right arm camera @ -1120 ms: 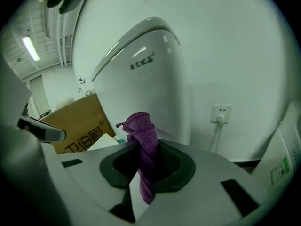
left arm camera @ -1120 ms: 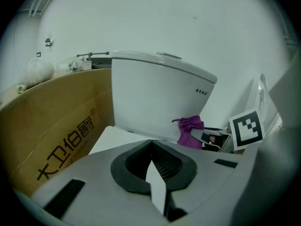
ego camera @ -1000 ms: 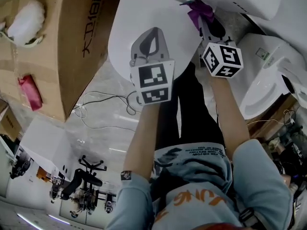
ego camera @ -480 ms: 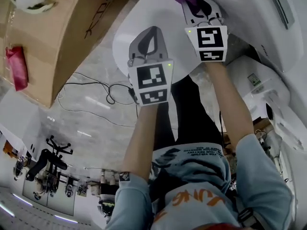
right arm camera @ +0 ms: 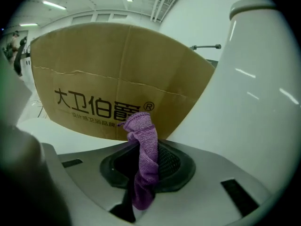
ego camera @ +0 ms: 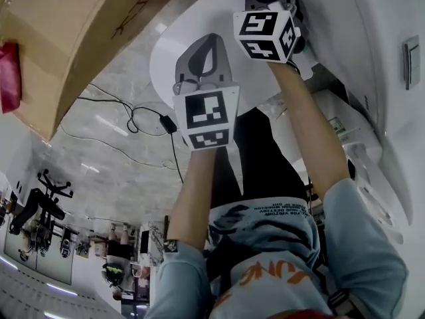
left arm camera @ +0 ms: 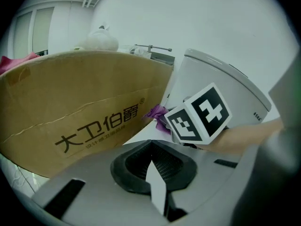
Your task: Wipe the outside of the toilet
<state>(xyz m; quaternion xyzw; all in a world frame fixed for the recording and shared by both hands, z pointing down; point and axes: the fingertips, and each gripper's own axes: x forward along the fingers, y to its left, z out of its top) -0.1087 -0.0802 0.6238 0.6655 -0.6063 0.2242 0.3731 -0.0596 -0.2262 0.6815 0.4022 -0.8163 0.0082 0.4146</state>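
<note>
Clamped on a small purple microfibre cloth with the right hand-held gripper, up at the back of the glossy white ceramic toilet, where closed lid meets tank, beside a large brown cardboard box. Pressed together on nothing with the left hand-held gripper, hovering over the lid nearer the person.

Probably soft, light and limp, judging by the cloth's bunched twist and the loose end flopping past the pads. Best taken near the middle of the bunch, as now, leaving enough free fabric to lie flat on the ceramic. Likely to slide easily over smooth glaze, yet to pull out under a hard drag, so worth a firm pinch and light pressure. No call to shift the toilet itself: presumably heavy, rigid, hard.
</note>
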